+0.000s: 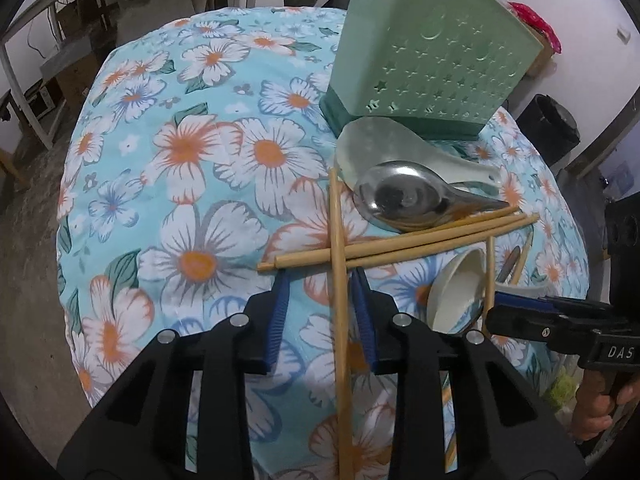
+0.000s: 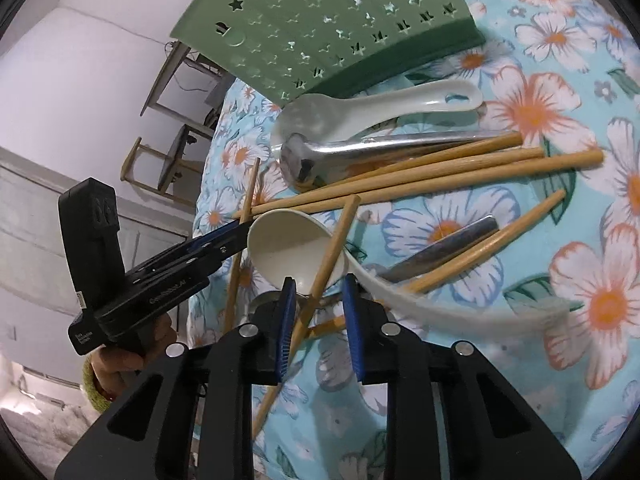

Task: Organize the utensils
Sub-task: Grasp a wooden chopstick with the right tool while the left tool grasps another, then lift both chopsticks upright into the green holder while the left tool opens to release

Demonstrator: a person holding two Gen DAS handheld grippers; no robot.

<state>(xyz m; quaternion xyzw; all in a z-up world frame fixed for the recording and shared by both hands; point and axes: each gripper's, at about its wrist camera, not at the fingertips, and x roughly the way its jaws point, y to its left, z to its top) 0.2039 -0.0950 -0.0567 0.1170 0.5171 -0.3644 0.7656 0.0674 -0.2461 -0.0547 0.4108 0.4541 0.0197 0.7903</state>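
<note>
Straddling one long bamboo chopstick (image 1: 340,320) on the floral-clothed table (image 1: 180,168), the left claw (image 1: 322,280) is gaping wide; it should be closing squarely, while the right claw (image 2: 316,284) is hovering half-open over another chopstick (image 2: 320,276) beside the white ceramic spoon (image 2: 292,248).

holder (image 2: 328,24) top cut off; contents perhaps hidden.

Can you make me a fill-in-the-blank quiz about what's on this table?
1. The tall holder punched with stars and moons is ___ in colour.
2. The chopsticks are made of ___.
3. The tablecloth is printed with ___.
4. A single chopstick lies between the fingers of the ___ gripper.

Missing words: green; wood; flowers; left
</note>
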